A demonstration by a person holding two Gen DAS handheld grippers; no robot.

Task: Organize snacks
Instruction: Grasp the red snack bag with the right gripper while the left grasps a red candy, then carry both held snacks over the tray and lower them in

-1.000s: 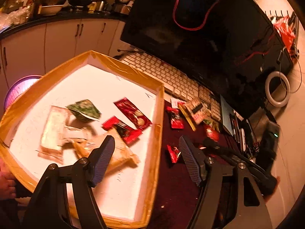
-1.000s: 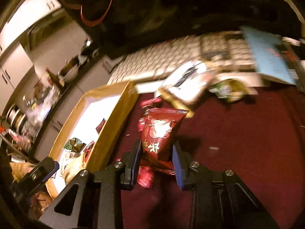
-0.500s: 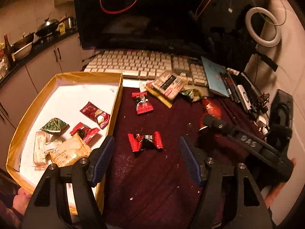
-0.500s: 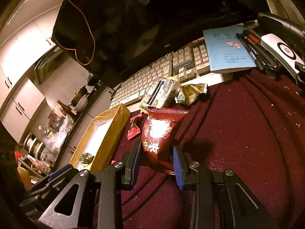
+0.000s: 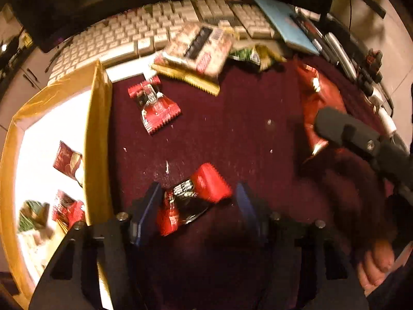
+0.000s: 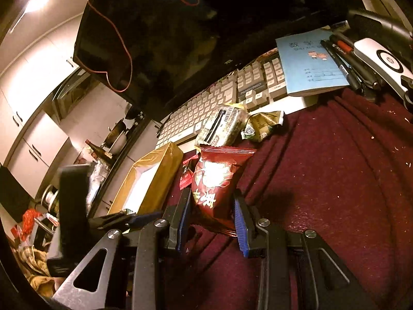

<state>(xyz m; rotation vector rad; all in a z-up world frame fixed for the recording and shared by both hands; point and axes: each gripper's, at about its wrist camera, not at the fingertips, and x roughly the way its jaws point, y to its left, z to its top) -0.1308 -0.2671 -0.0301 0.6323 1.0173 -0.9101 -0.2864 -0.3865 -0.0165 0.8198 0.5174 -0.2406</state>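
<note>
Maroon cloth (image 5: 232,129) covers the desk; tray (image 5: 96,129) with tan taped rim sits at its left edge and already holds several packets.

Left gripper (image 5: 196,204): jaws closing around a red-and-black candy (image 5: 192,199) lying on the cloth just right of the tray wall. Candy is between the pads; frame is blurred, and they do not look pressed on it yet.

Right gripper (image 6: 213,211): clenched on a dark red bag (image 6: 219,180), held upright, right of the tray and in front of the keyboard (image 6: 206,113).

Still loose, right of the tray: small red packet (image 5: 155,106), large pale pack (image 5: 198,46) against the keyboard, green pouch (image 5: 247,55).

Step in hand, as judged: pick-up of the candy, with the bag awaiting deposit.

Next move calls for: finish closing, lift clear of the tray wall, carry left over the rim, release inside. Same for the bag.
</note>
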